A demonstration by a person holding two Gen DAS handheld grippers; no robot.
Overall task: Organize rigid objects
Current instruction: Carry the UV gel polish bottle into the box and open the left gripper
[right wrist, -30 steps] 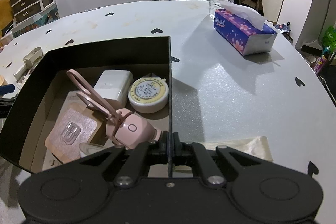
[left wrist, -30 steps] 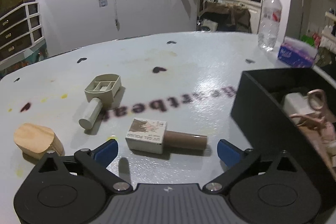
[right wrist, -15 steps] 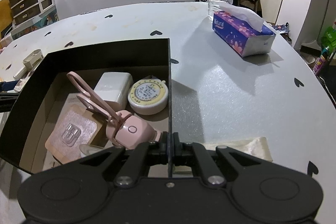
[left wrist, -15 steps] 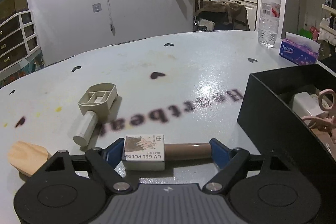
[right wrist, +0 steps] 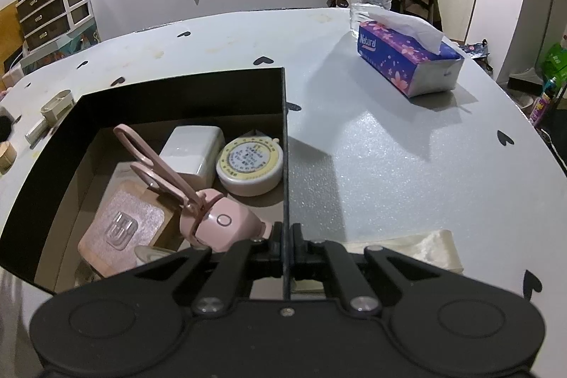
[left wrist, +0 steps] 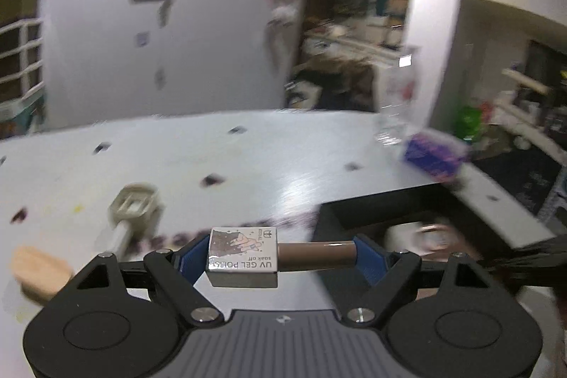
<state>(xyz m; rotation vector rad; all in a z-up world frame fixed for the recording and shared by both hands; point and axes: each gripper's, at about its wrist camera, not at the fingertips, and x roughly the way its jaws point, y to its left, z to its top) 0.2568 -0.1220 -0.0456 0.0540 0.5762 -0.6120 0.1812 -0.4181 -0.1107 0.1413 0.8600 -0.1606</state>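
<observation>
Lengthwise, the left gripper (left wrist: 281,259) clamps the gel polish bottle (left wrist: 273,257) for carrying, while the right gripper (right wrist: 286,245) pinches the black box's wall (right wrist: 283,144), steadying it at lower centre.

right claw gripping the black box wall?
Yes: the right claw is shut on the thin side wall of the black box, one finger on each side.

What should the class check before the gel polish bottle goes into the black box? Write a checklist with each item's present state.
1. Left gripper clamps bottle end to end: ok.
2. Bottle clear of the table: ok.
3. Right gripper pinches the box wall, steadying it: ok.
4. Free floor in the box: cannot tell; scissors, tape measure, charger and hook card crowd it.
5. Left view sharp enough to aim: not ok, blurred.
</observation>
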